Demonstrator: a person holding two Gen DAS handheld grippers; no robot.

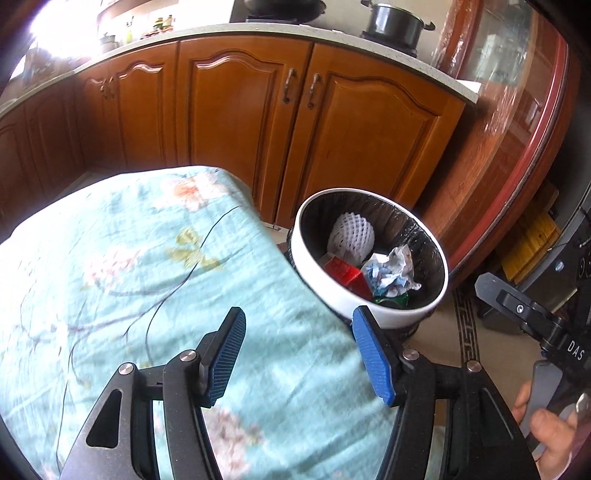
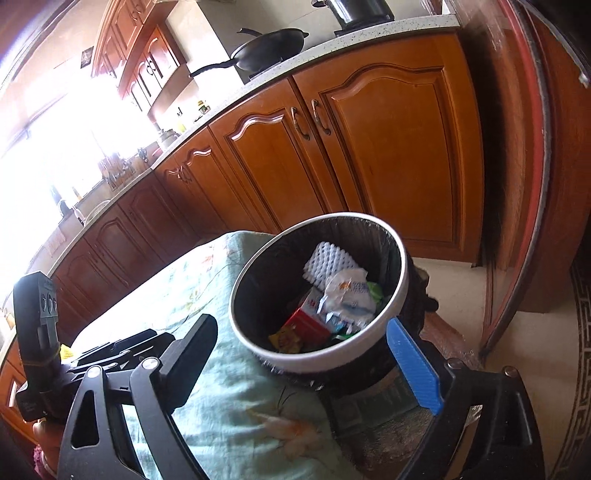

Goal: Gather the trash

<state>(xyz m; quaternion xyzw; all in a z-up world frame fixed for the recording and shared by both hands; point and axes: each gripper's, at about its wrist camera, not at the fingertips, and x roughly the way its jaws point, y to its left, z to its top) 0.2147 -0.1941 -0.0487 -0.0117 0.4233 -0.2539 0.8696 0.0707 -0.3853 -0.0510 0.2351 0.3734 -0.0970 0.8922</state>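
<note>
Kitchen: wooden base cabinets (image 1: pixel 236 110) under a speckled counter, a dark pot (image 1: pixel 395 22) and a wok (image 2: pixel 269 46) on the stove. In front, a table under a pale green floral cloth (image 1: pixel 129 266).

Left gripper (image 1: pixel 299 354): jaws apart, nothing between the blue pads, over the cloth's edge. Right gripper (image 2: pixel 310 358): jaws spread wide, empty.

Waste bin (image 1: pixel 373 314), white rim, black liner, stands beside the table, just ahead of both grippers. Contents: white foam fruit net (image 1: pixel 351 236), red carton (image 1: pixel 343 271), crumpled white paper (image 1: pixel 391 271), green scraps, a yellow wrapper (image 2: pixel 284 341).
</note>
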